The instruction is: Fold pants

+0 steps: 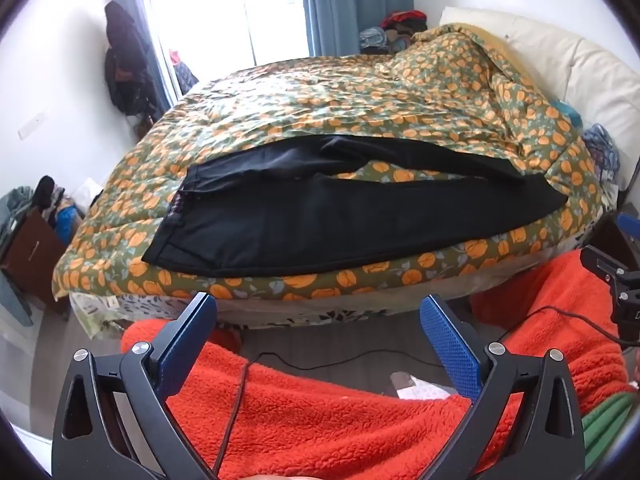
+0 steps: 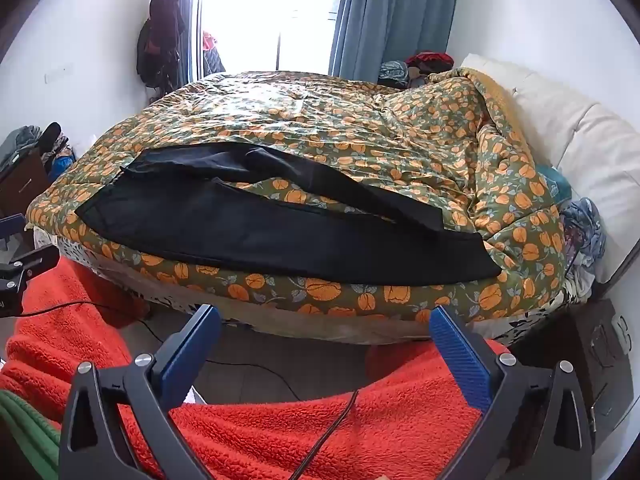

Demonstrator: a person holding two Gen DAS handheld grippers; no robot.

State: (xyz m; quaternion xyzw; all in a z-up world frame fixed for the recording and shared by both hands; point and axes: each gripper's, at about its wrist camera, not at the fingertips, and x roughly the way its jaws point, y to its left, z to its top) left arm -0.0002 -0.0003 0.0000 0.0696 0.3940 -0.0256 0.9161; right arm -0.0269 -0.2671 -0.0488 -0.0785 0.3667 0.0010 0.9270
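Note:
Black pants point(image 1: 320, 216) lie spread along the near edge of a bed, on a green quilt with orange flowers point(image 1: 320, 92). The waistband is at the left, the two legs run to the right with a strip of quilt showing between them. The right wrist view shows the same pants point(image 2: 260, 232) from further right. My left gripper point(image 1: 318, 308) hangs open in front of the bed, below the pants, with nothing between its blue fingers. My right gripper point(image 2: 326, 318) is open too, level with the mattress side and apart from the cloth.
A person's legs in red fleece point(image 1: 320, 412) fill the foreground under both grippers, with a black cable point(image 1: 236, 400) across them. A cream headboard point(image 1: 560, 64) stands at the right, a dark nightstand point(image 2: 592, 360) beside it. Clothes hang by the window point(image 1: 124, 60).

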